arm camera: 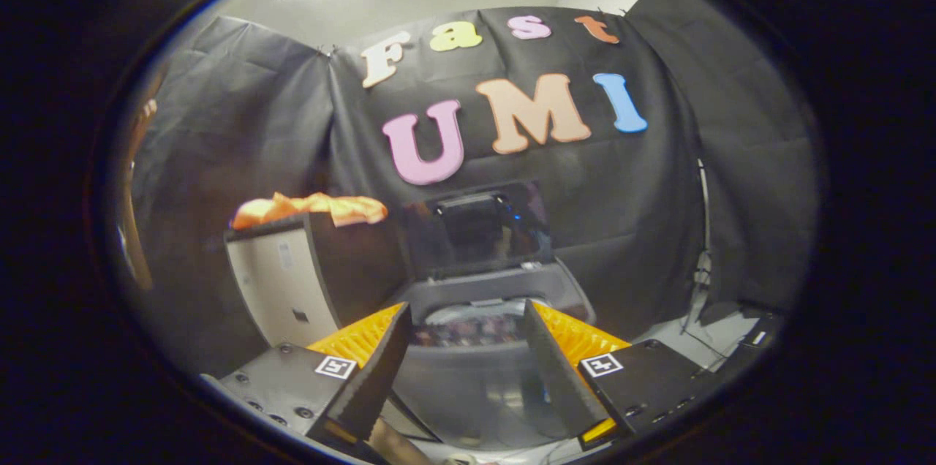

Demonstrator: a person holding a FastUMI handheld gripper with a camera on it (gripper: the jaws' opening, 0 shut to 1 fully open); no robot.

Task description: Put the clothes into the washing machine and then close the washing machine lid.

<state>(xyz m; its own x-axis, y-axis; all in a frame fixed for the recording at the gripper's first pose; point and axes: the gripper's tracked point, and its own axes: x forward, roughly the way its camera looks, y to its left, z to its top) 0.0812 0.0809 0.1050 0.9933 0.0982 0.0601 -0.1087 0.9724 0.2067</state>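
Note:
A grey top-loading washing machine (pixel 475 377) stands straight ahead, its dark lid (pixel 479 231) raised upright behind the drum opening (pixel 472 322). Orange clothes (pixel 311 209) lie on top of a box-like stand (pixel 281 289) to the left of the machine. My gripper (pixel 461 355) is open, its fingers spread wide with nothing between them. The fingers frame the front of the machine, with the drum opening just beyond the tips. The clothes sit well off to the left, beyond the left finger.
Black cloth walls enclose the booth behind and at both sides of the machine. A cable (pixel 703 246) hangs down the cloth on the right. A pale floor patch (pixel 702 337) shows to the right of the machine.

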